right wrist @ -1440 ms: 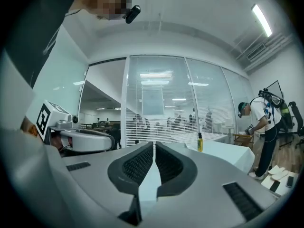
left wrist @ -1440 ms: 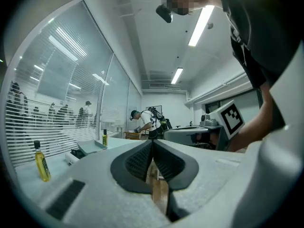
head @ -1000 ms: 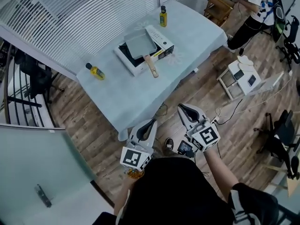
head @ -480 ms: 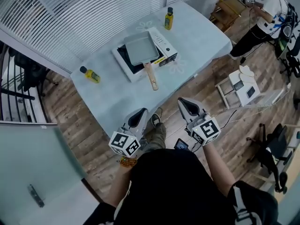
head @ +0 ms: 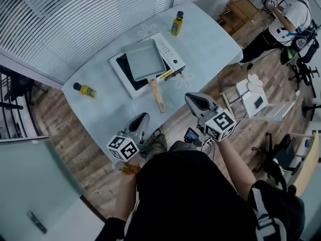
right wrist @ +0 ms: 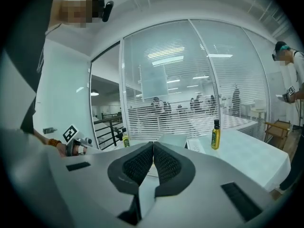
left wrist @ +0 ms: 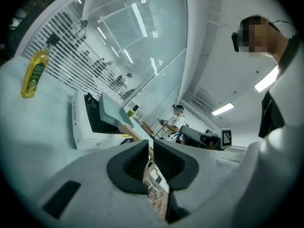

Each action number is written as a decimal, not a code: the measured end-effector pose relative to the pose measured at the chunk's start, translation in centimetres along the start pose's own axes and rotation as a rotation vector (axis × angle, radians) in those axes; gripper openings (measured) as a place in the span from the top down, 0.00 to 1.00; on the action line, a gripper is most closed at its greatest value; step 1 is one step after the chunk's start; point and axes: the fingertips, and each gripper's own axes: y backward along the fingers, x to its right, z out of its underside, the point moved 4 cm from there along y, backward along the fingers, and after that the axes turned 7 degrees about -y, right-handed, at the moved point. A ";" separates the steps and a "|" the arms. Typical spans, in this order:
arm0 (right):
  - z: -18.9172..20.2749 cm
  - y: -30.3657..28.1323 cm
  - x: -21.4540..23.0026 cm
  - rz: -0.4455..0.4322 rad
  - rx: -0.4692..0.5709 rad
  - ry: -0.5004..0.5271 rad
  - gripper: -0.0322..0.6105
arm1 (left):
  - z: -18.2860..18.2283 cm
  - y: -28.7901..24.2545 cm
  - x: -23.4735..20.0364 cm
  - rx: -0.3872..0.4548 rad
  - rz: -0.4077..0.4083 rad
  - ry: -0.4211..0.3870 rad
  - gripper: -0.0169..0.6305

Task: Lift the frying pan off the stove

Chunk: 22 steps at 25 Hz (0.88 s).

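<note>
The square grey-green frying pan with wooden handle (head: pixel 145 59) is sitting on the white tabletop stove (head: pixel 168 51), at twelve o'clock from the left gripper (head: pixel 141 119) and ten o'clock from the right gripper (head: pixel 194 102). Both grippers are hovering well apart from it, jaws closed and empty.

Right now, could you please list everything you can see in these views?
table: one, pale blue cloth, middle of the room
stove: one, white, on the table
frying pan: one, grey, square, wooden handle, on the stove
bottles: two, yellow, on the table, one on each side of the stove
low stand: one, white, on the floor right of the table
floor: brown wood
other person: one, white top, far right corner
left gripper: grey, shut, empty, short of the table
right gripper: grey, shut, empty, short of the table
</note>
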 end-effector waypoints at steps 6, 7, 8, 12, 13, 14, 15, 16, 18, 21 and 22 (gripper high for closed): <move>-0.1 -1.8 2.9 0.012 -0.031 -0.052 0.96 | 1.7 -1.6 -2.0 0.039 0.098 0.339 0.86; -0.2 -2.1 3.3 0.007 -0.037 -0.053 0.96 | 2.0 -1.8 -2.1 0.043 0.115 0.406 0.83; -0.2 -2.5 3.6 -0.003 -0.044 -0.052 0.96 | 2.4 -2.0 -2.2 0.040 0.133 0.454 0.81; -0.2 -4.3 3.9 -0.127 -0.104 0.045 0.96 | 2.6 -3.1 -2.0 0.007 0.199 0.547 0.77; -0.2 -4.6 4.0 -0.162 -0.120 0.065 0.96 | 2.7 -3.4 -1.8 0.005 0.213 0.567 0.77; -0.1 -5.0 4.3 -0.193 -0.132 0.069 0.96 | 2.7 -3.7 -1.7 0.002 0.220 0.580 0.77; -0.1 -5.5 4.6 -0.218 -0.138 0.064 0.96 | 2.8 -3.9 -1.8 -0.004 0.221 0.587 0.77; 0.0 -5.9 4.9 -0.238 -0.142 0.059 0.96 | 2.9 -4.1 -2.0 -0.011 0.216 0.592 0.77; 0.3 -6.6 5.3 -0.262 -0.150 0.060 0.96 | 2.9 -4.5 -2.2 -0.024 0.205 0.605 0.77; 0.9 -6.9 5.9 -0.270 -0.150 0.064 0.96 | 2.8 -5.2 -2.2 -0.050 0.194 0.610 0.75; 1.0 -6.9 6.2 -0.264 -0.145 0.061 0.96 | 2.7 -5.6 -2.2 -0.059 0.193 0.612 0.74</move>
